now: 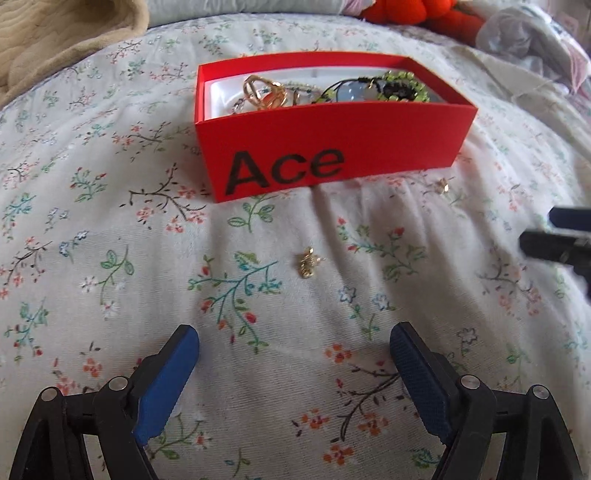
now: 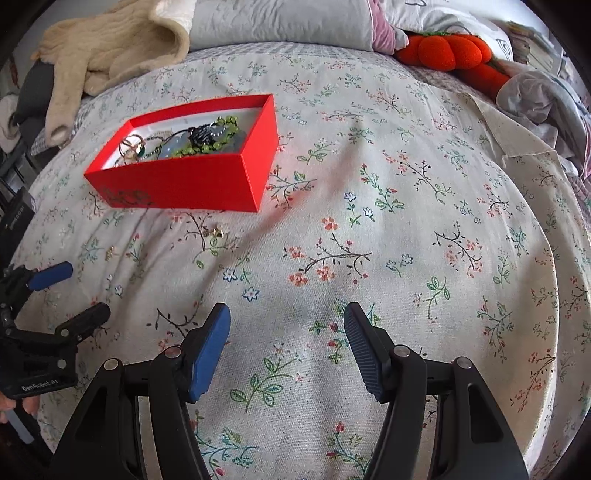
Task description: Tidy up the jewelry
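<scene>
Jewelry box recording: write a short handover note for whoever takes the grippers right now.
Left gripper: open, empty, above the floral bedspread.
Right gripper: open, empty, over bare bedspread to the right of the box.
Red "Ace" box: lid off, already holds the green bead bracelet, gold rings and other pieces.
Left to do: two small gold pieces lie loose on the bedspread, one ahead of the left gripper, one near the box's front corner. Put both in.

A home bedroom: floral bedspread point(image 2: 369, 229), pillows point(image 2: 280, 22), plush toy point(image 2: 447, 51).
</scene>
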Available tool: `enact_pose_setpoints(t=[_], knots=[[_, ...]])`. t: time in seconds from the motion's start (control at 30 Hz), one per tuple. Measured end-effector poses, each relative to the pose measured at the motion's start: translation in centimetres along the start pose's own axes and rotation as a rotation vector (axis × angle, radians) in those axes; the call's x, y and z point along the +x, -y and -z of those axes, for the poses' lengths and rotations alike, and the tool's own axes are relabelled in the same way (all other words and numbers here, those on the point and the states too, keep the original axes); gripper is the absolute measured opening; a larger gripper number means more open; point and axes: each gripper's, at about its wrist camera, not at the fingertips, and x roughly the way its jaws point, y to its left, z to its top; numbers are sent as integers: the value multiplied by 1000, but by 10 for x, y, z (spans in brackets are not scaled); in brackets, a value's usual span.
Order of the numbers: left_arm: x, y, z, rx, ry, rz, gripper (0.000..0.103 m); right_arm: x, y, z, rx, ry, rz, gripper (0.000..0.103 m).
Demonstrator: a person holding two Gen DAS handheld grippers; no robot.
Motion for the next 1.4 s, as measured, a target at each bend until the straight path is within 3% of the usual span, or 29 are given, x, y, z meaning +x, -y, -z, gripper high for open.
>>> enact_pose_setpoints(t=[0.13,0.27,0.8,0.97,1.4], knots=[[0,-3,-2,-28,25,62,71,8,-8,6,-63,-6,18,67],[6,2,-7,-7,32,79,55,8,-11,3,-97,4,20,67],[18,5,-18,-5,32,88,23,15,-9,-3,-61,-1,-8,71],[18,5,-19,1,31,67,7,15,-8,-3,-58,1,-3,72],[4,2,-26,4,33,70,3,17,-19,-17,-41,11,-46,72]])
